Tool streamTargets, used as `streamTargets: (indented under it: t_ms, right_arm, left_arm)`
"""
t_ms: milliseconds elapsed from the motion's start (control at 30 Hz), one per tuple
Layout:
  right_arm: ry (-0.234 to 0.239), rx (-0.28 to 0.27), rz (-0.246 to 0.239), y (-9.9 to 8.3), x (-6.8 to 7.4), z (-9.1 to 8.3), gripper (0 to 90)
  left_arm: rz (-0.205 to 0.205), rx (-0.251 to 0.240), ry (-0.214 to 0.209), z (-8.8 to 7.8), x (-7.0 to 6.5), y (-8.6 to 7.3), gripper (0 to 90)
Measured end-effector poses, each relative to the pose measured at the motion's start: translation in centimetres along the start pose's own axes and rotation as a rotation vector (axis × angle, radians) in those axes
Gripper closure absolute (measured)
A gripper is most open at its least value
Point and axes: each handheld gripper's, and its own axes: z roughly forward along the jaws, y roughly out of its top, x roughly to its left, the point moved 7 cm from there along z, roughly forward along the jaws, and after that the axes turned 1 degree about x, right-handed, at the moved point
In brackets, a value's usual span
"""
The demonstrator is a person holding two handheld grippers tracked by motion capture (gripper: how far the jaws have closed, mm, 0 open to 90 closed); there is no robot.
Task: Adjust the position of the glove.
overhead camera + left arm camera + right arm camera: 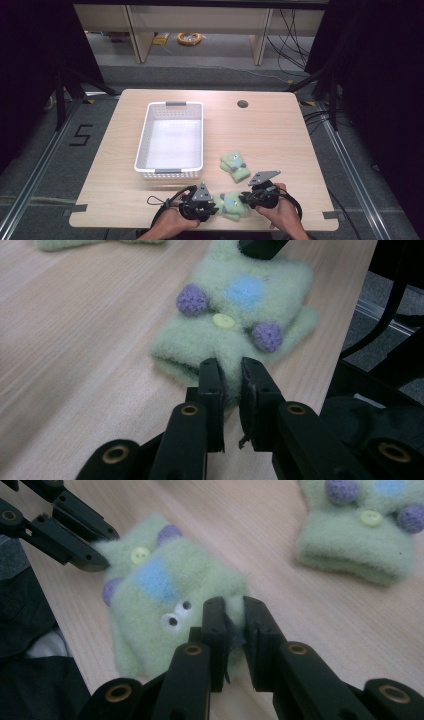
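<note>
The left gripper (pixel 230 365) is clamped on the cuff edge of the near green mitten (pixel 240 310), and the right gripper (pixel 234 605) pinches its opposite end; the mitten lies at the table's front edge between both hands. Each bite looks thin, so a pull apart could slip the fleece free, or drag it off the edge; the second mitten (pixel 235 165) lies just beyond. The wooden table (pixel 280 130) carries a white basket (pixel 148 127); grey floor, shelving legs and cables surround it.
</note>
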Motion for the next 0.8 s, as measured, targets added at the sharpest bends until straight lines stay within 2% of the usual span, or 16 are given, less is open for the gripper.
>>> streamTargets:
  t_ms: [100, 133, 200, 233, 267, 333, 367, 400, 500, 533, 567, 600, 667, 733, 767, 800]
  right_arm:
    - [-0.016, 0.014, -0.022, -0.2, -0.3, 0.2, 79.9]
    - [-0.010, 0.028, 0.007, -0.3, -0.1, 0.1, 79.0]
    - [-0.009, 0.008, 0.013, -0.2, -0.2, 0.2, 76.7]
    - [-0.009, 0.019, -0.003, -0.2, -0.4, 0.1, 73.9]
    - [-0.022, 0.000, -0.012, -0.1, -0.6, 0.2, 69.8]
    - [-0.028, -0.002, 0.014, 0.2, -0.7, -0.5, 61.9]
    - [-0.028, -0.002, 0.014, 0.2, -0.7, -0.5, 61.9]
    - [-0.056, -0.029, 0.009, 0.7, -1.2, -1.0, 56.3]
    - [-0.068, -0.051, -0.009, 1.5, -1.5, -1.5, 56.6]
    - [-0.070, -0.049, -0.013, 1.9, -1.6, -1.6, 56.6]
    - [-0.091, -0.061, -0.027, 2.4, -2.0, -1.5, 56.8]
    - [-0.091, -0.048, -0.030, 2.7, -2.2, -1.6, 57.0]
    - [-0.108, -0.046, -0.033, 3.6, -2.9, -1.3, 57.6]
    - [-0.133, -0.047, -0.055, 4.5, -4.2, -0.8, 60.2]
    - [-0.133, -0.047, -0.055, 4.5, -4.2, -0.8, 60.2]
    - [-0.143, -0.045, -0.055, 4.7, -4.7, -0.7, 60.7]
  left_arm:
    - [-0.010, 0.004, -0.014, 0.1, -0.1, 0.0, 75.3]
    - [-0.009, 0.005, -0.004, 0.0, 0.0, 0.0, 72.7]
    - [-0.033, -0.007, 0.000, -0.1, 0.2, 0.1, 62.2]
    - [-0.025, -0.013, 0.002, -0.3, 0.4, 0.2, 57.7]
    - [-0.046, -0.020, 0.004, -0.5, 0.4, 0.3, 54.1]
    - [-0.080, -0.033, 0.012, -0.8, 0.7, 0.4, 43.7]
    - [-0.083, -0.049, 0.014, -1.2, 0.7, 0.6, 43.7]
    - [-0.095, -0.060, 0.026, -1.6, 0.9, 0.6, 40.8]
    - [-0.078, -0.063, 0.023, -1.9, 1.0, 0.6, 39.6]
    - [-0.099, -0.068, 0.022, -2.0, 0.9, 0.6, 39.6]
    - [-0.094, -0.073, 0.022, -2.0, 1.0, 0.6, 39.5]
    - [-0.119, -0.082, 0.026, -2.0, 1.0, 0.6, 39.1]
    - [-0.091, -0.068, 0.022, -2.3, 1.1, 0.4, 38.8]
    - [-0.113, -0.081, 0.028, -2.3, 1.1, 0.4, 38.8]
    - [-0.117, -0.084, 0.026, -2.4, 1.1, 0.3, 38.8]
    - [-0.104, -0.080, 0.027, -2.6, 1.2, 0.3, 38.9]
